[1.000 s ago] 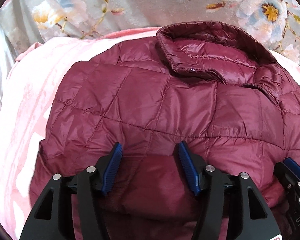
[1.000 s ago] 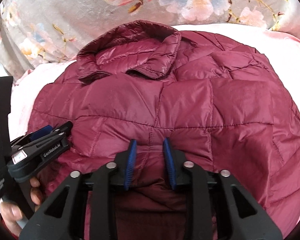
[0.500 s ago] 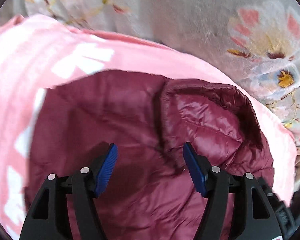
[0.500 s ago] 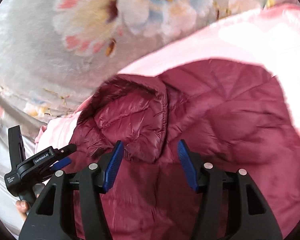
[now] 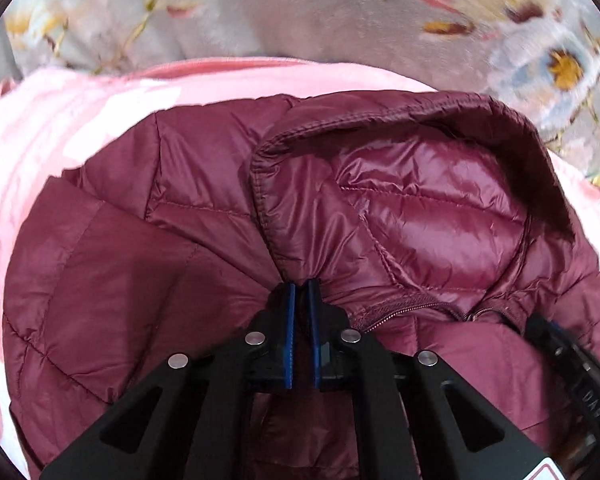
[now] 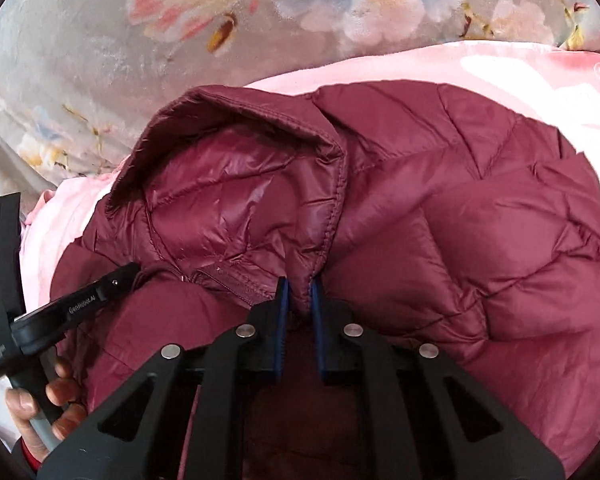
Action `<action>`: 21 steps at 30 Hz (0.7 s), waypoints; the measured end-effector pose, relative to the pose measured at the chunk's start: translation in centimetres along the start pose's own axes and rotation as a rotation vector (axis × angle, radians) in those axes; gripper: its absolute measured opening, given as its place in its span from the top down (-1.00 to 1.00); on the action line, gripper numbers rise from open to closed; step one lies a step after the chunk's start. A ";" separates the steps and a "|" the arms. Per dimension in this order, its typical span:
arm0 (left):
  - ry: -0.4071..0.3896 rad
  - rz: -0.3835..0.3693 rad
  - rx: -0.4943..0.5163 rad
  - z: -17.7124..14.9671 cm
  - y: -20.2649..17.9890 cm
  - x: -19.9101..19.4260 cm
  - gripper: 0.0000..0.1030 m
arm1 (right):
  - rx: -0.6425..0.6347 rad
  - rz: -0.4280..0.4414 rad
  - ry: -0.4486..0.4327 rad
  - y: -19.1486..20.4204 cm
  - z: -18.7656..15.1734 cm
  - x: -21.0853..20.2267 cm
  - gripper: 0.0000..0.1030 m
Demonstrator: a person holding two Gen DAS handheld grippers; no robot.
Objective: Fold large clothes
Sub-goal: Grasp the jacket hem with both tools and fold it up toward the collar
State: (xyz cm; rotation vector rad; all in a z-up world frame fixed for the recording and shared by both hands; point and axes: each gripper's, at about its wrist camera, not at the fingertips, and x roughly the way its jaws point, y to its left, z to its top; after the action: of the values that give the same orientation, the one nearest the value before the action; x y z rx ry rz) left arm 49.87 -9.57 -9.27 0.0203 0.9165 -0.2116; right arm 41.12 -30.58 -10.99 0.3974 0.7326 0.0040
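- Low centre of the left wrist view, the left claw (image 5: 301, 286) has just clenched on a pinch of the maroon puffer jacket (image 5: 172, 240) at the collar's base.
- Low centre of the right wrist view, the right claw (image 6: 297, 282) has likewise just closed on fabric at the other collar (image 6: 236, 184) corner.
- Lift both corners evenly; slippery fabric may creep from the pads.
- The jacket lies on a pink blanket (image 5: 60, 120), centre frame; how deep each bite goes is hard to judge.
- A floral cover (image 6: 100, 60) fills the top.

The quilted jacket (image 5: 180, 240) lies on the blanket (image 5: 60, 120); its collar (image 5: 420, 208) sits at the jacket's far end, and the floral fabric (image 5: 300, 12) lies behind the jacket.
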 end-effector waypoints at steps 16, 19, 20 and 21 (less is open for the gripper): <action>-0.085 0.014 -0.143 9.9 3.1 -5.0 0.70 | 0.080 0.004 -0.185 1.7 10.2 -4.1 0.71; -0.041 -0.049 -0.217 12.0 3.2 -3.0 0.70 | 0.085 -0.019 -0.158 2.0 11.9 -1.4 0.71; -0.006 -0.061 -0.228 12.4 3.1 -1.7 0.70 | 0.074 -0.030 -0.142 2.2 12.1 -0.5 0.71; 0.016 -0.058 -0.232 12.3 2.8 -0.8 0.70 | 0.055 -0.049 -0.112 2.3 12.0 0.8 0.71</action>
State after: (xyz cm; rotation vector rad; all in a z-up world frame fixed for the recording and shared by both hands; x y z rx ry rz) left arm 59.60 -7.96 -1.32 -0.2199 0.9538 -0.1582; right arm 49.81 -32.57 -2.62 0.4284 0.6326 -0.0839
